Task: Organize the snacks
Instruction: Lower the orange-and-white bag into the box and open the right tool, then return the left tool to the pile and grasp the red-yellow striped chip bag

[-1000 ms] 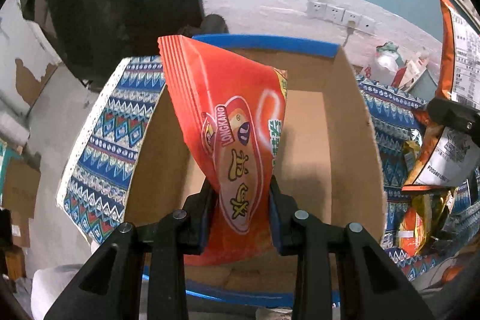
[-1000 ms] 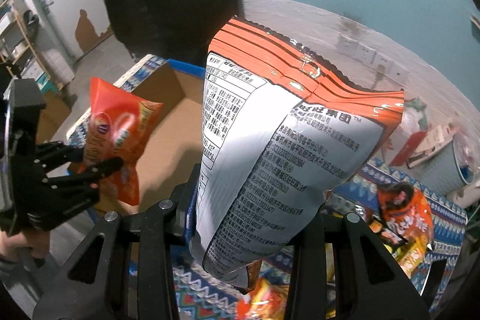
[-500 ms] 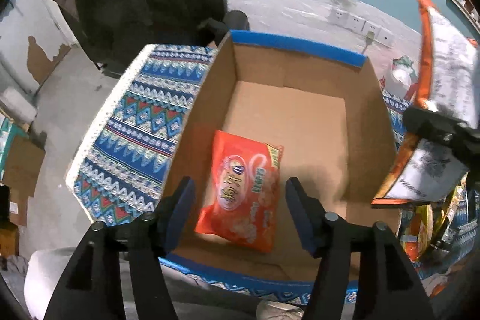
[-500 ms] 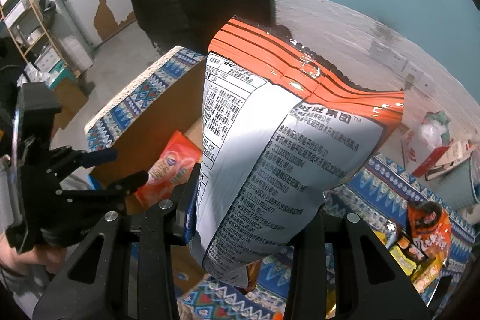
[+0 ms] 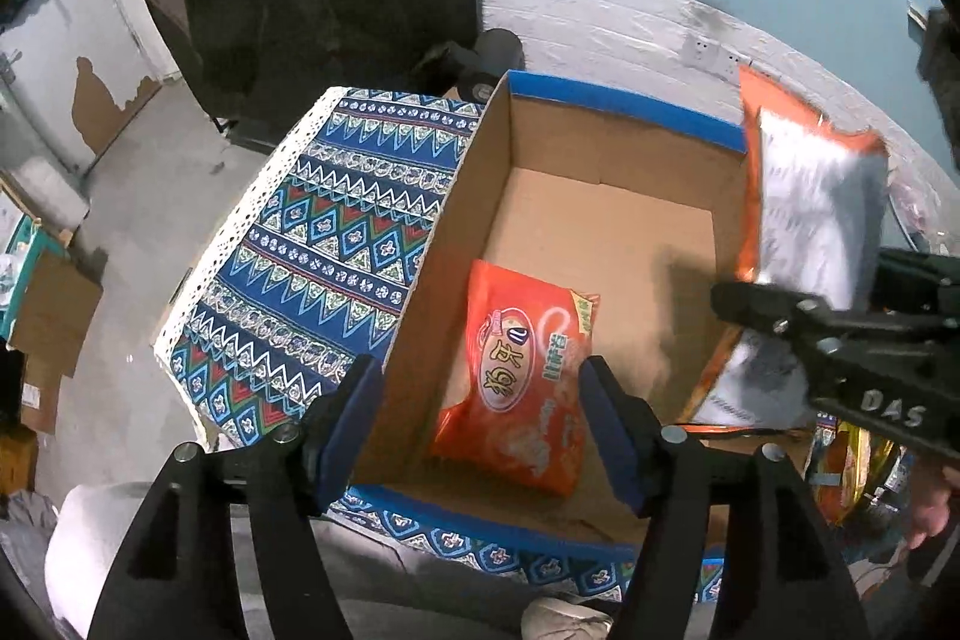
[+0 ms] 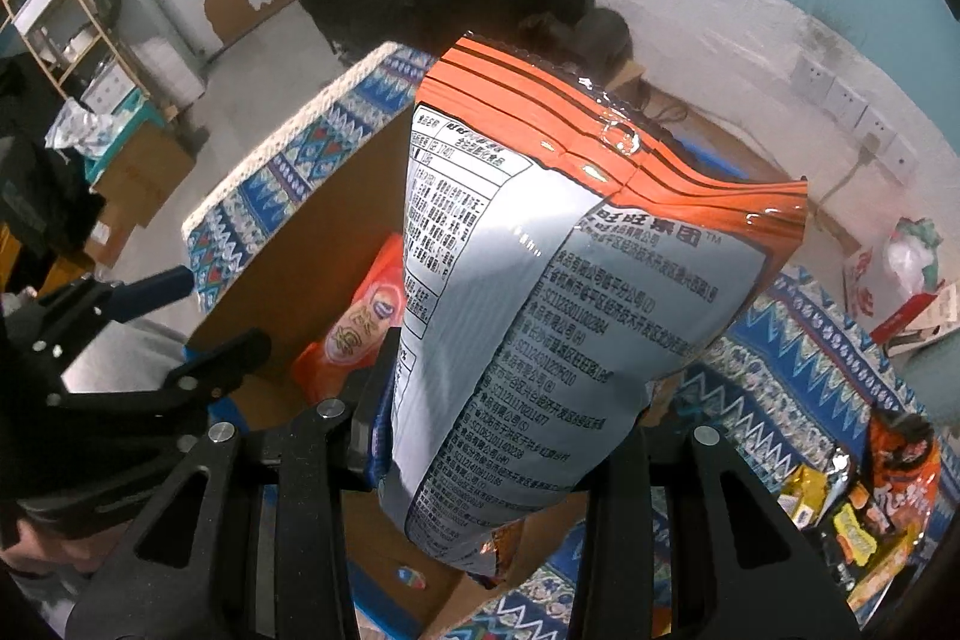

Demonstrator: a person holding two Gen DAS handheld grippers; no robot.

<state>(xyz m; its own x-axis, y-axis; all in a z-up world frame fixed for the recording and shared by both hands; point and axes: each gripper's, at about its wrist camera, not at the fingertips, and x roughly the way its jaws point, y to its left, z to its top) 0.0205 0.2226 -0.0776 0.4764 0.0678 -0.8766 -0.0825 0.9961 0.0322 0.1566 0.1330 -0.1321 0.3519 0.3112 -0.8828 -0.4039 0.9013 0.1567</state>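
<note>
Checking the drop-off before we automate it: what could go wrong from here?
1. The large orange-and-silver snack bag is pinched only at its lower end by the right gripper; it could slip or swing.
2. It hangs beside the brown cardboard box's wall and may snag the rim.
3. The opening left gripper hovers over the small orange snack packet; the two grippers could collide.

Red snack pack (image 5: 521, 370) out of left gripper (image 5: 480, 424), now flat in box (image 5: 612, 220)
</note>
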